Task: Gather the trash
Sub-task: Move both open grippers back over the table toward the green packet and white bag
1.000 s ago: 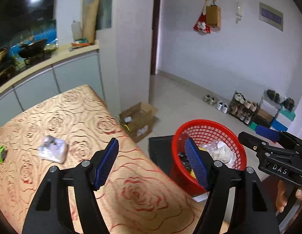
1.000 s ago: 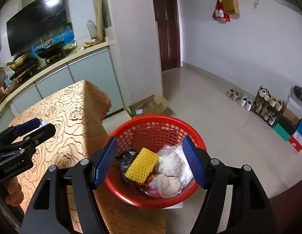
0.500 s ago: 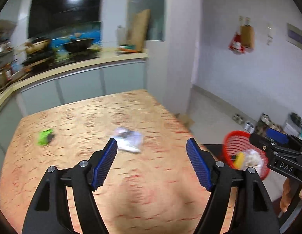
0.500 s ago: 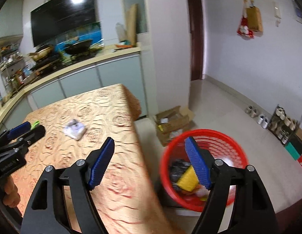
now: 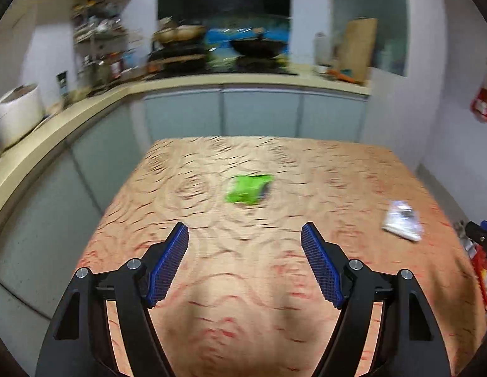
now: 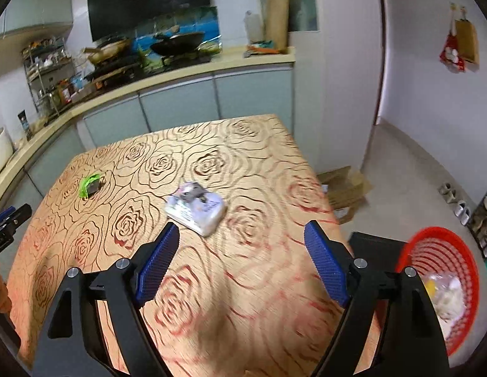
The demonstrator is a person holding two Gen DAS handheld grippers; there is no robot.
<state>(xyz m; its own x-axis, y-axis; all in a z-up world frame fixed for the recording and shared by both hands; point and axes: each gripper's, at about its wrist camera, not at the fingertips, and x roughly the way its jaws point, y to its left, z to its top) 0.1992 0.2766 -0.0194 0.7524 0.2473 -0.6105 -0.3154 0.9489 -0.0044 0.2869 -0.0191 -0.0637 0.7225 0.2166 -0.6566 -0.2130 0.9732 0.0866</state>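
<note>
A green wrapper [image 5: 248, 188] lies on the rose-patterned table [image 5: 243, 298], ahead of my open, empty left gripper [image 5: 245, 238]. It also shows in the right wrist view [image 6: 91, 184] at the table's left. A white and grey packet [image 6: 196, 209] lies mid-table, just ahead of my open, empty right gripper [image 6: 242, 235]; it shows in the left wrist view [image 5: 402, 220] at the right. A red basket [image 6: 444, 282] holding trash stands beside the table's right edge.
A kitchen counter [image 6: 180, 75] with pans runs behind the table. A cardboard box [image 6: 344, 188] lies on the floor right of the table, shoes [image 6: 457, 201] along the wall. A black stool [image 6: 375, 245] stands by the basket.
Both grippers have swung left, away from the basket and toward the table. The green wrapper now sits ahead of the left gripper, the packet ahead of the right one.
</note>
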